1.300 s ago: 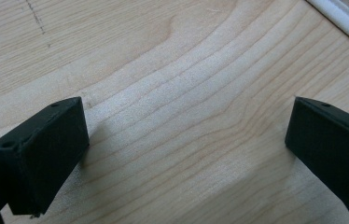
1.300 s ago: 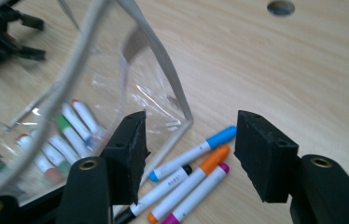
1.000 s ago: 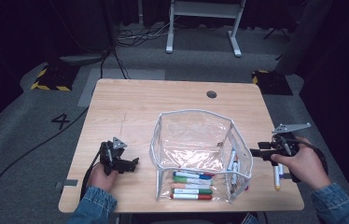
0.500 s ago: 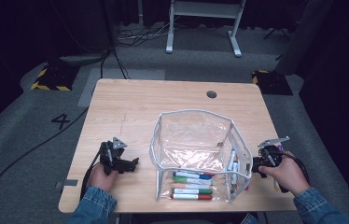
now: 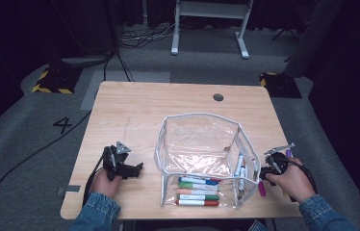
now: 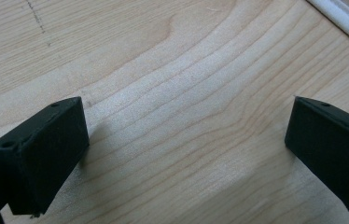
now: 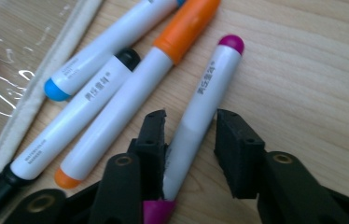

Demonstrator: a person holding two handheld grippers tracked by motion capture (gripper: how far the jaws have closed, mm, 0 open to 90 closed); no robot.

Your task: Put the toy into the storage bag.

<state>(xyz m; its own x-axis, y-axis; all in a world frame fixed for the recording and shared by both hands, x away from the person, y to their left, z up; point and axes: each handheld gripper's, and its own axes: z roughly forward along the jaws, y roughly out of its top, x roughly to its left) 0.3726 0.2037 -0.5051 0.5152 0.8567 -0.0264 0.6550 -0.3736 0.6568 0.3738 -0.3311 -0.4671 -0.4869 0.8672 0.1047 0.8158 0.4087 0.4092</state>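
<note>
A magenta-capped white marker [image 7: 207,88] lies on the wooden table [image 5: 135,110] by its right front edge, also seen in the high view as the marker [image 5: 262,188]. My right gripper [image 7: 191,140] straddles it. Its jaws have just been closing; the left one touches the barrel and a thin gap remains at the right one. In the high view the right gripper [image 5: 263,175] sits just right of a clear zip pouch [image 5: 199,117]. My left gripper [image 5: 137,168] rests low on the table left of the pouch, and its jaws [image 6: 186,154] stand wide open over bare wood.
Beside the magenta marker lie an orange marker [image 7: 163,60], a black one [image 7: 84,121] and a blue one [image 7: 98,51], next to the pouch's white edge. Several coloured markers [image 5: 195,190] lie at the pouch's front. A cable hole [image 5: 218,97] is at the table's far side.
My right hand came down from above the table's right edge onto the markers beside the pouch, and its jaws narrowed around the magenta one. The left hand stayed still.
</note>
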